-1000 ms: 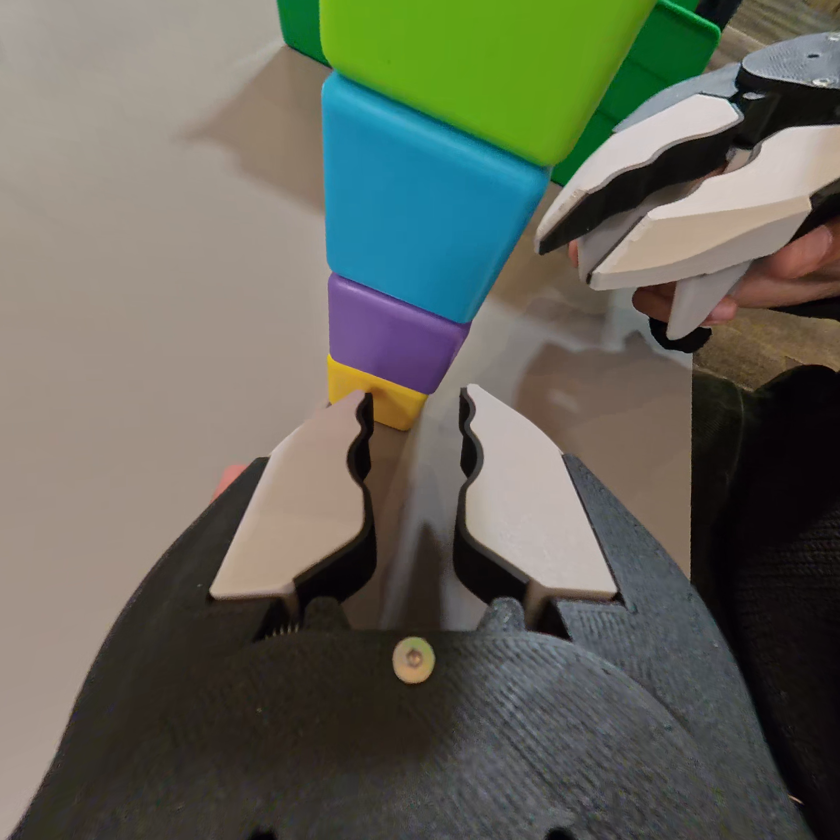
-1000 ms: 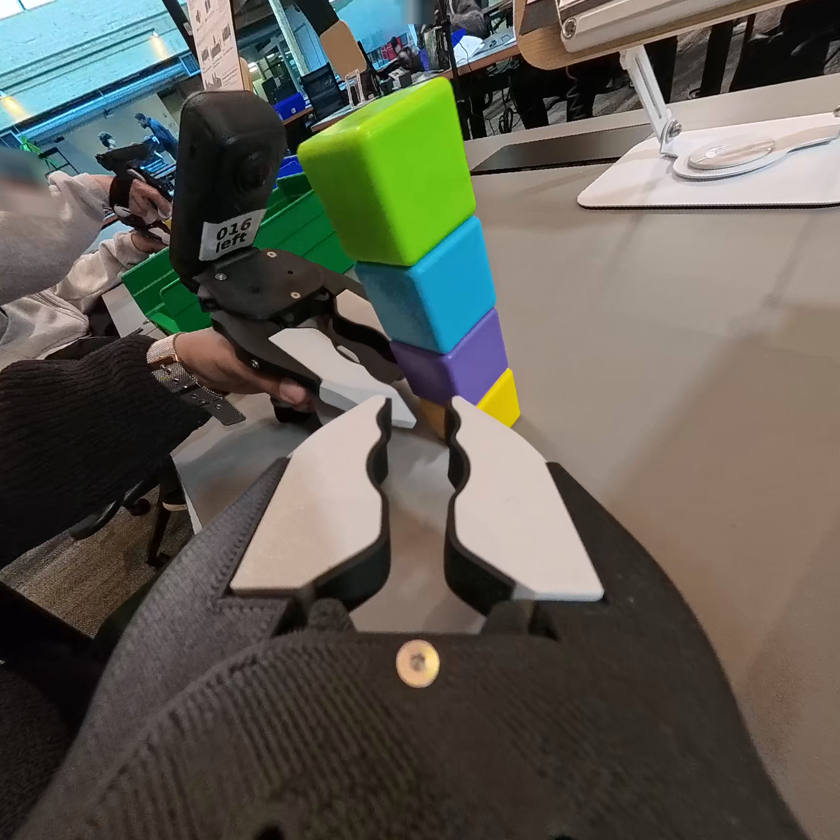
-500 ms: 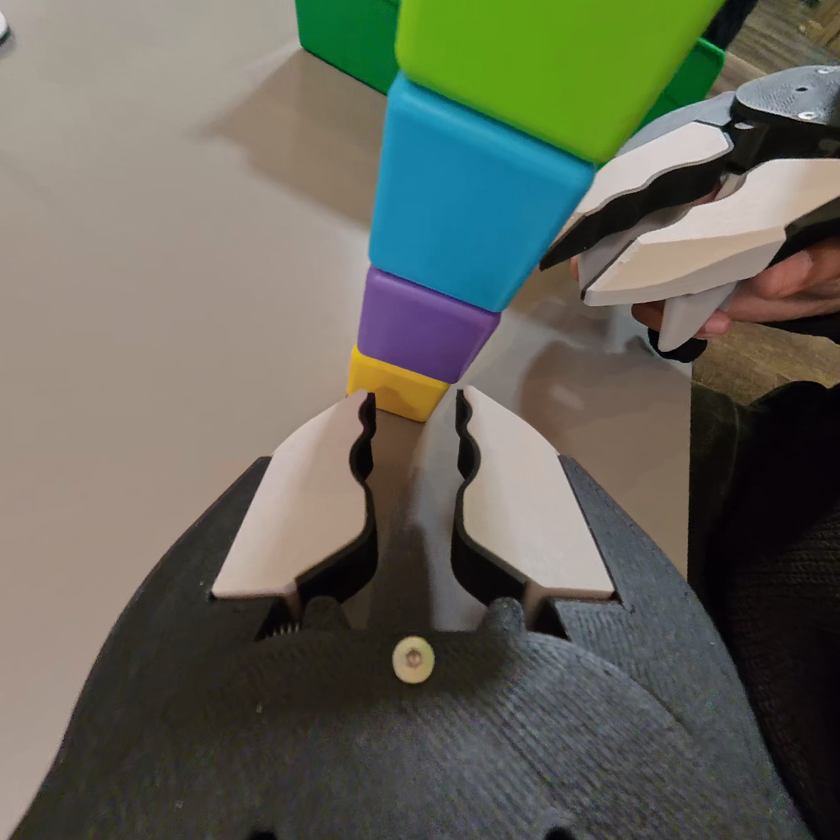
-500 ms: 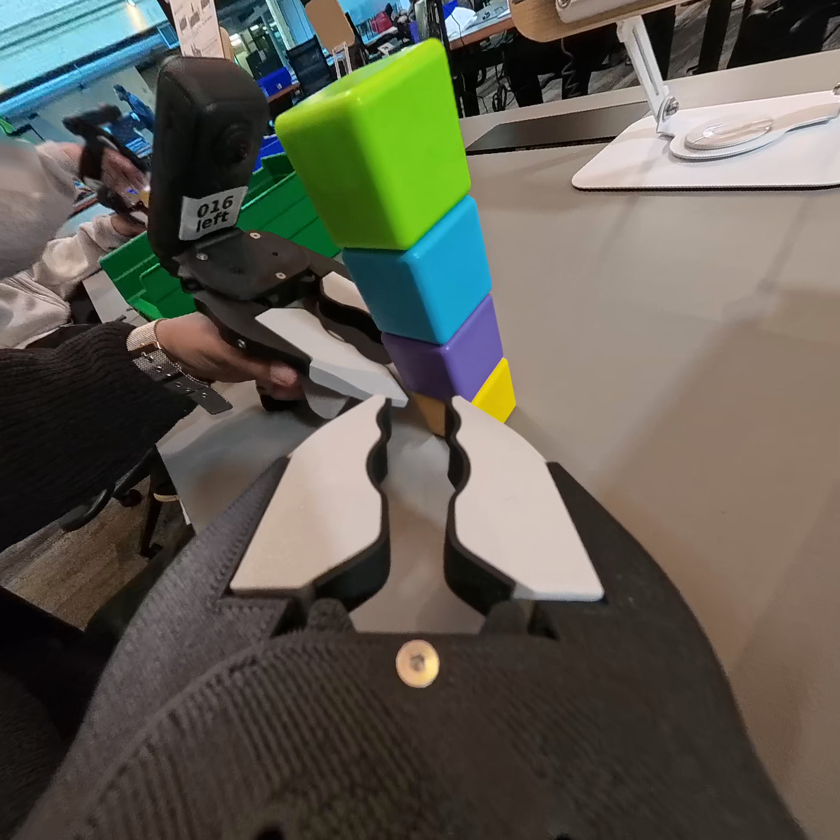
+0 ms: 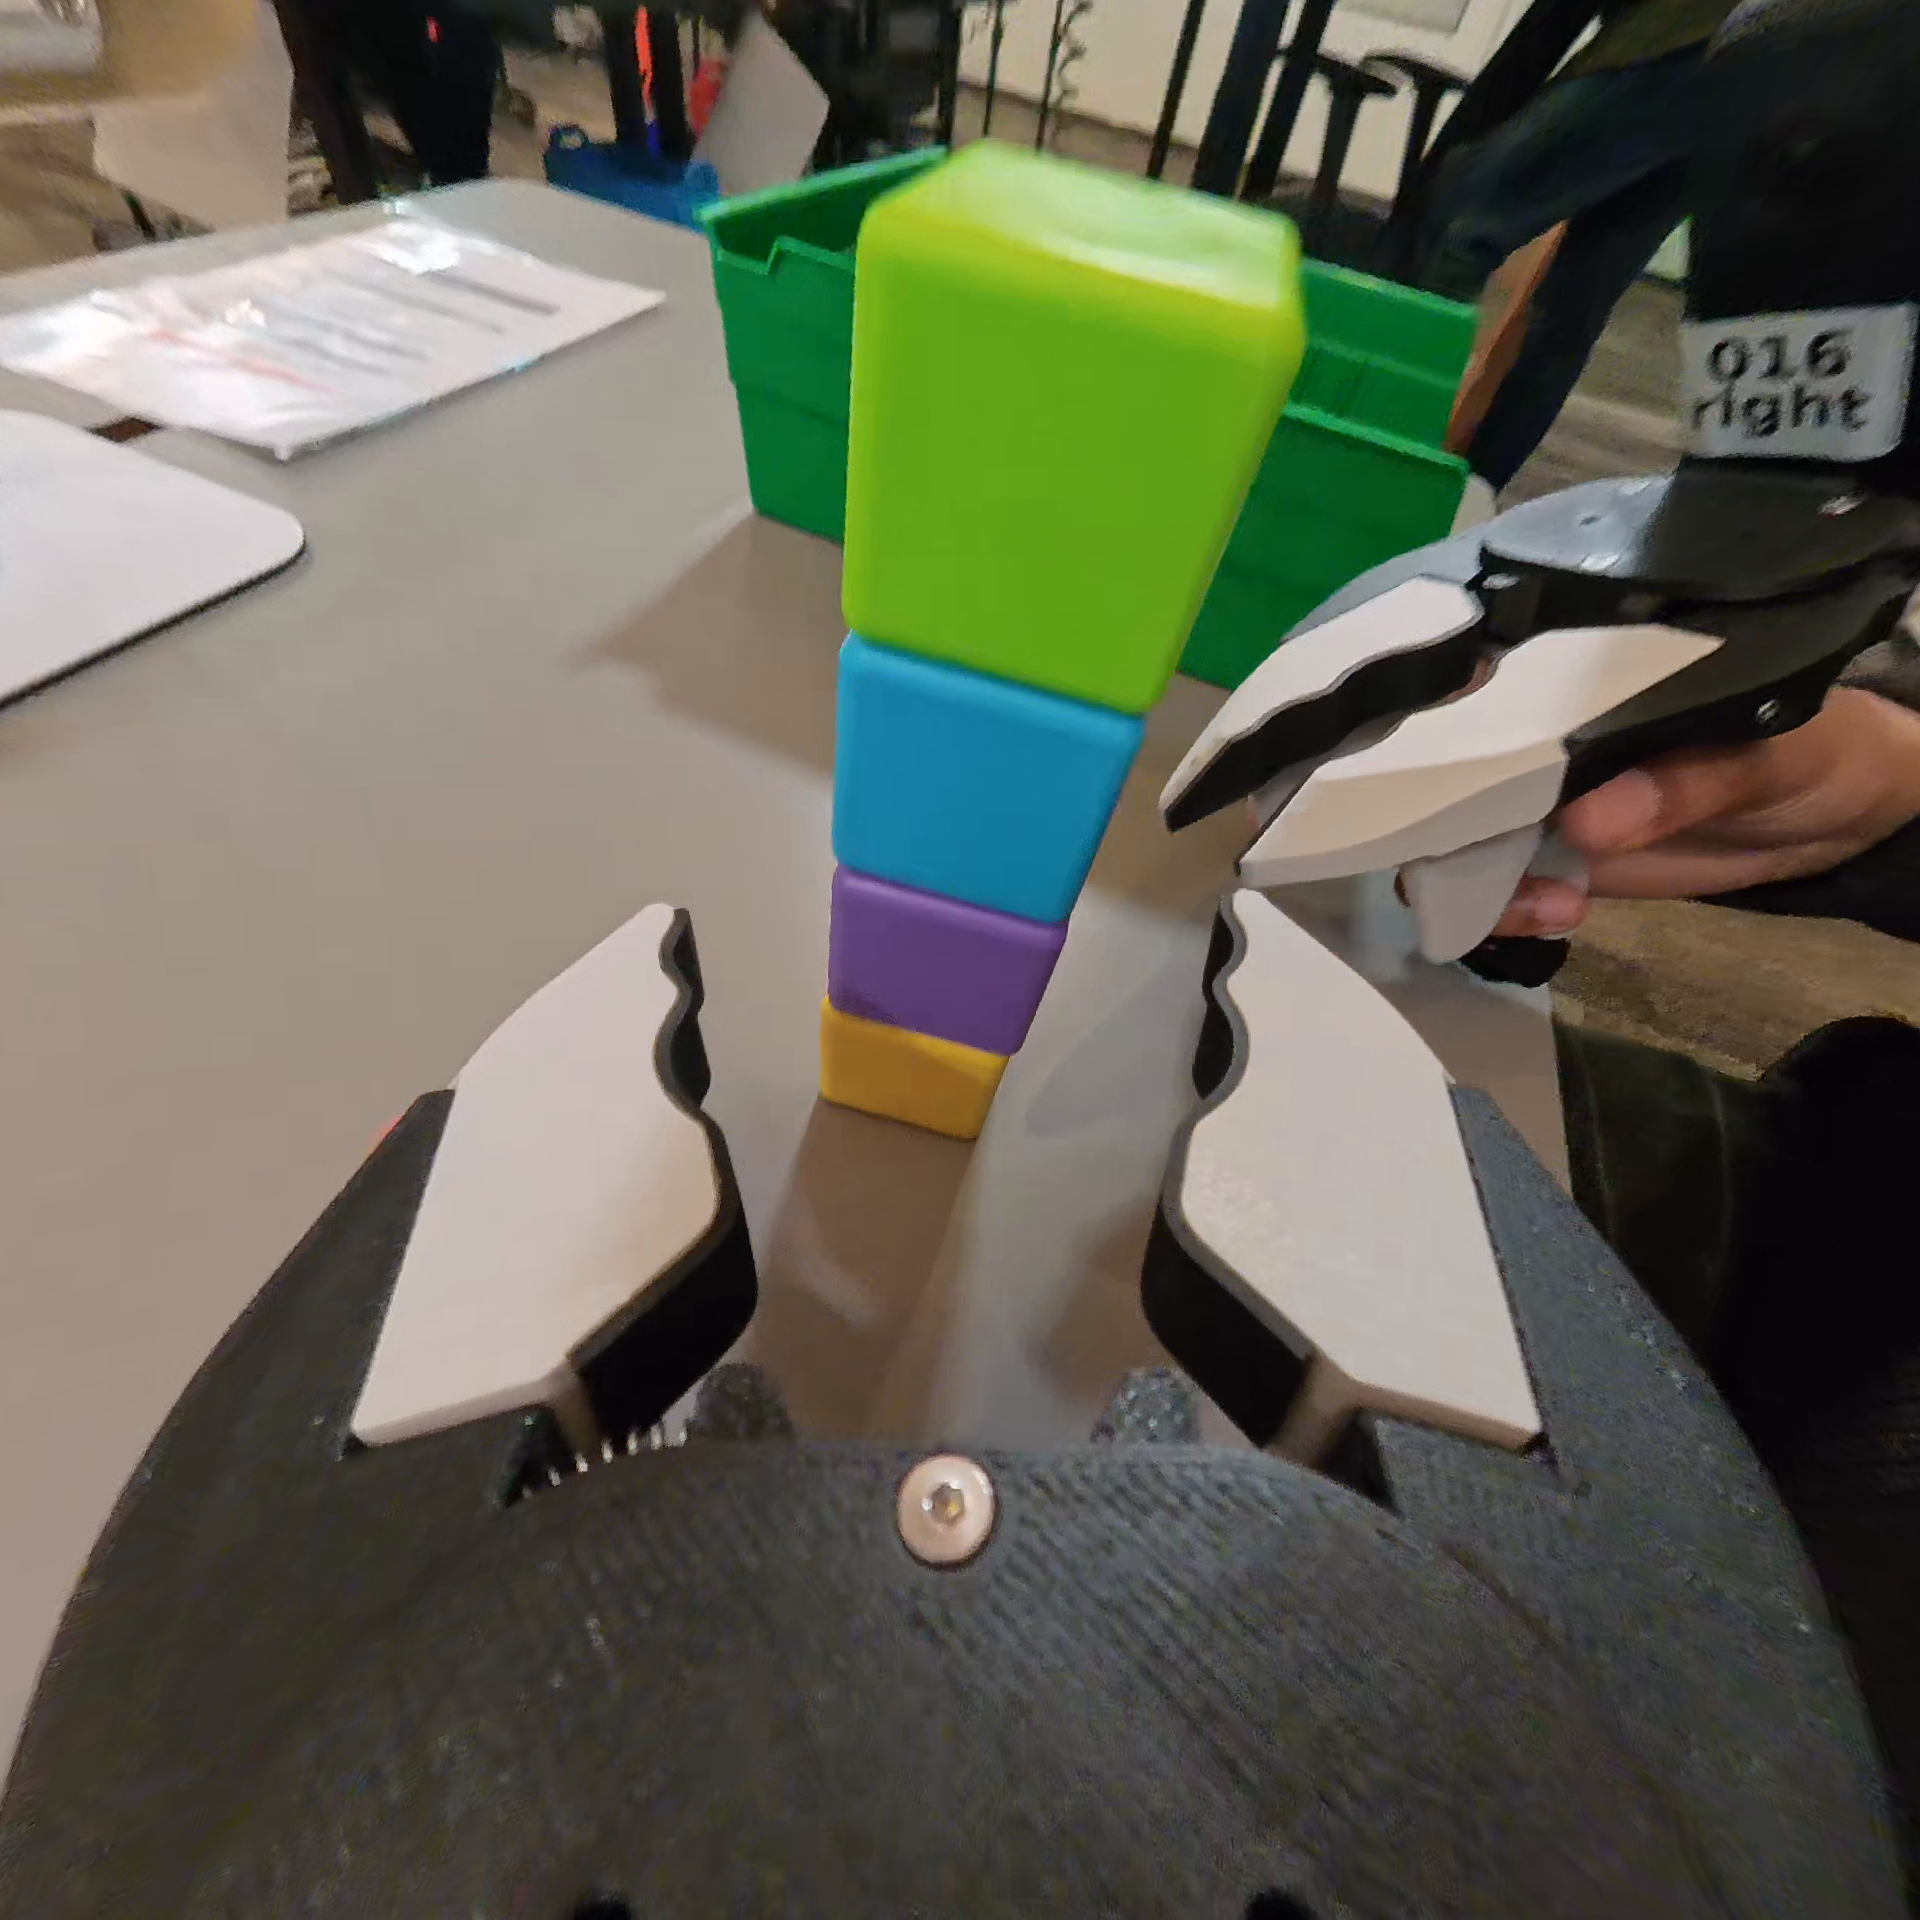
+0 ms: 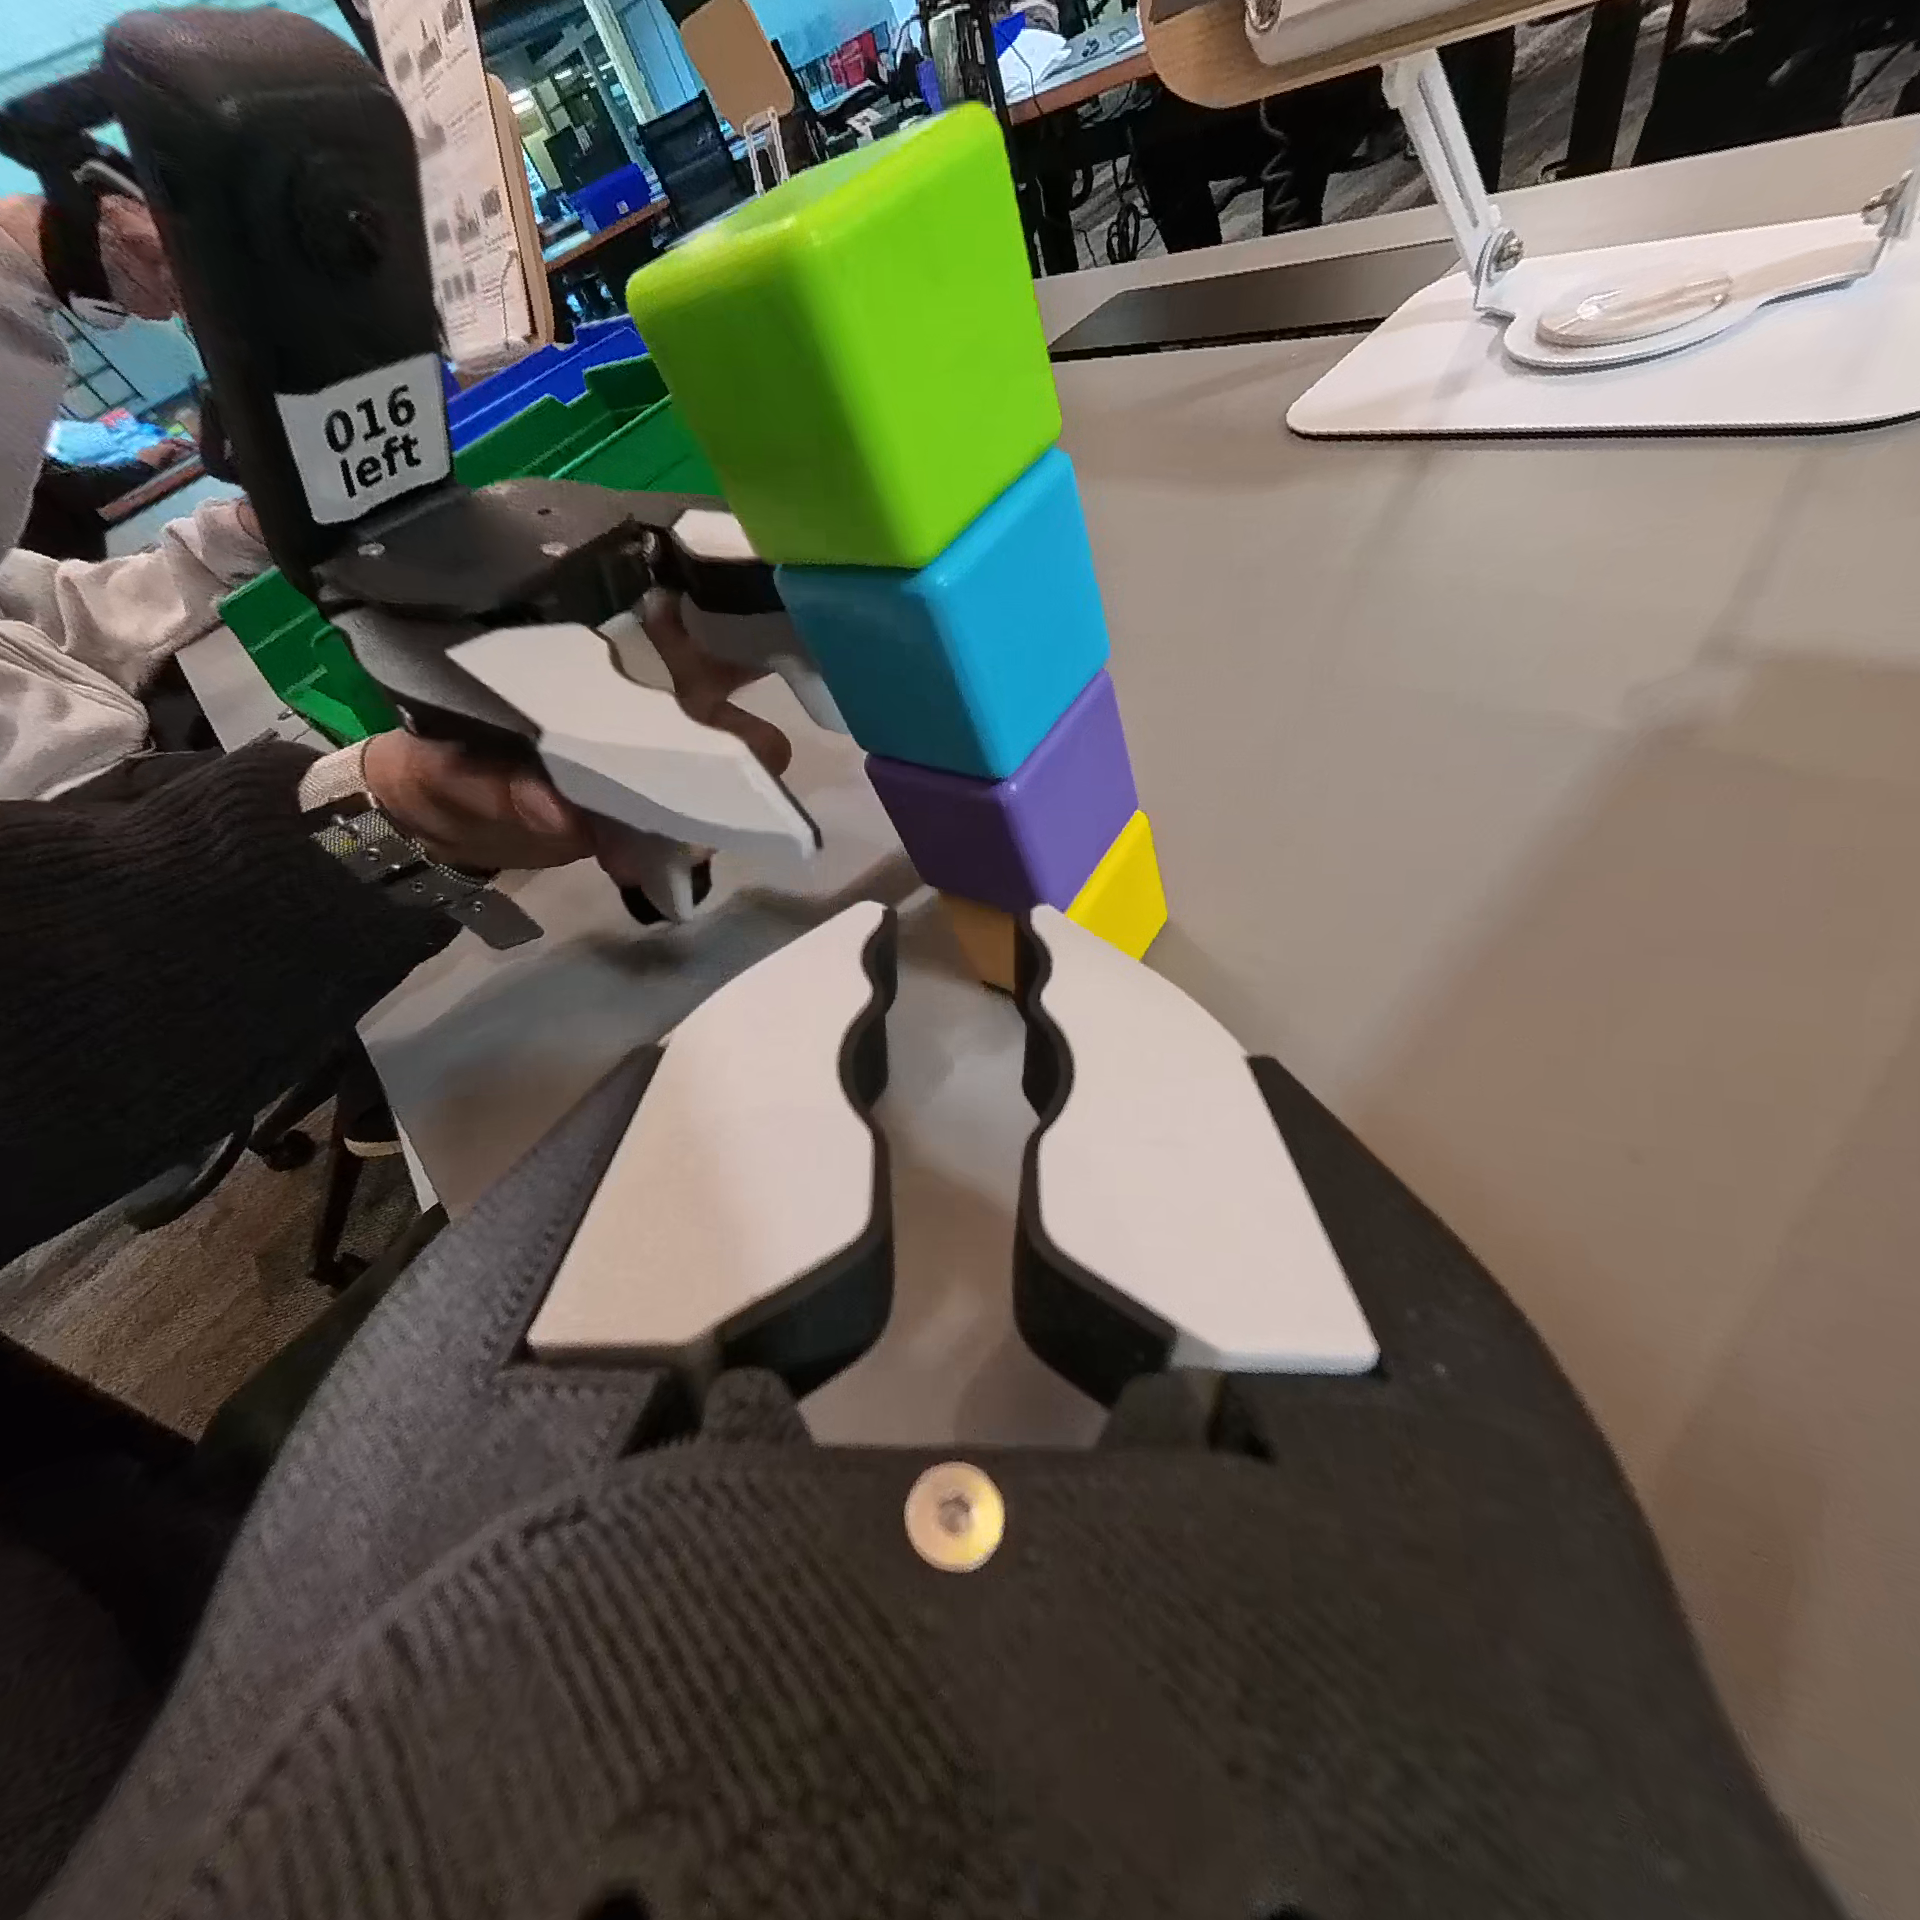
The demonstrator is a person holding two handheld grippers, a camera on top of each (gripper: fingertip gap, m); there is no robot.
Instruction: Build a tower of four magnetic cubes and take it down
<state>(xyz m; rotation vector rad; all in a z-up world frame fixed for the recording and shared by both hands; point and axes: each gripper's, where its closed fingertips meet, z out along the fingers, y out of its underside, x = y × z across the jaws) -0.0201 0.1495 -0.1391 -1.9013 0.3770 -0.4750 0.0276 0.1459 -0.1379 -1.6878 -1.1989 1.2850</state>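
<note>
Even, bright indoor light falls from overhead, laying soft shadows behind the cube tower [image 5: 997, 665] on the grey table [image 5: 364, 790] and a pale sheen on the lime cube [image 6: 847, 332], while both wide-angle views bend at the edges and show slight motion blur, the background soft

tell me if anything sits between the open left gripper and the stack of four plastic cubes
Nothing visible does. The left gripper faces the tower of lime green cube, blue cube, purple cube and yellow cube with only bare grey table between.
</note>
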